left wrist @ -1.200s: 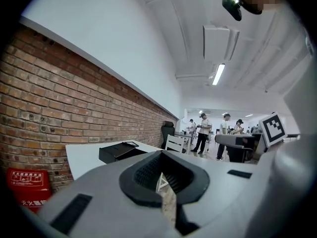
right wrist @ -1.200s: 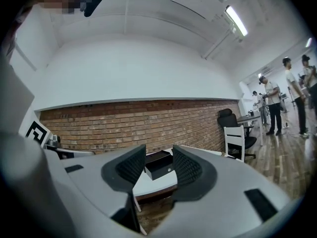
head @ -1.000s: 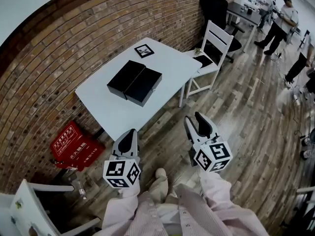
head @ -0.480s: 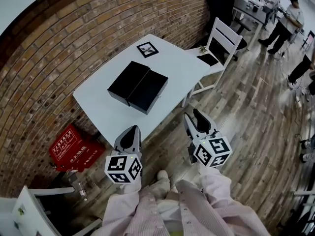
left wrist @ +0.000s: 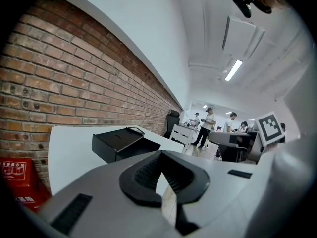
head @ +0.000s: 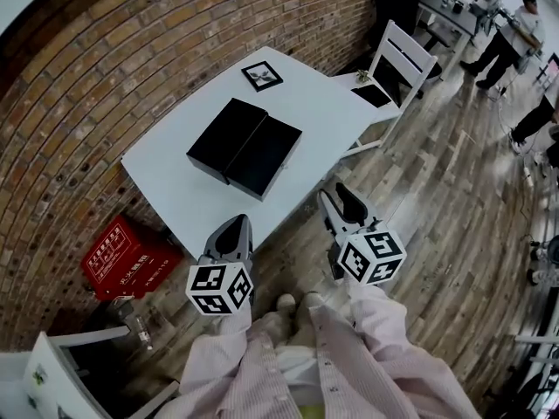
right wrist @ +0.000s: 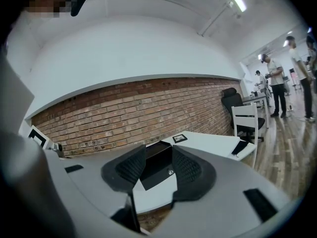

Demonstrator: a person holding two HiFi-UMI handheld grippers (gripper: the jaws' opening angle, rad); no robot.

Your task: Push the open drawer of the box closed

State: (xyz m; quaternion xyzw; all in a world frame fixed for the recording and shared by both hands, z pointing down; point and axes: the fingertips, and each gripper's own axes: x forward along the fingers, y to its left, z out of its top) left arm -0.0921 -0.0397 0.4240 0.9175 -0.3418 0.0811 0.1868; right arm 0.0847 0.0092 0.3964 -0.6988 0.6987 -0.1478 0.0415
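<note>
A black box (head: 220,133) lies on the white table (head: 175,177), its open drawer (head: 266,155) pulled out toward the right. Both grippers hang short of the table's near edge, above the wooden floor. My left gripper (head: 231,231) is shut with nothing in it. In the left gripper view (left wrist: 161,155) the box (left wrist: 116,144) shows ahead and to the left. My right gripper (head: 339,206) is open and empty. In the right gripper view (right wrist: 157,158) the box (right wrist: 159,166) shows through the gap between the pads. Neither gripper touches the box.
A small framed picture (head: 262,74) lies at the table's far end. A white chair (head: 397,59) stands at the table's right, a red crate (head: 122,256) on the floor at its left, another white chair (head: 52,374) at lower left. People (head: 511,24) stand far off.
The table and box have drawn nearer and lower in the head view. Both grippers have come closer to the table's near edge. Their jaws stand as before.
</note>
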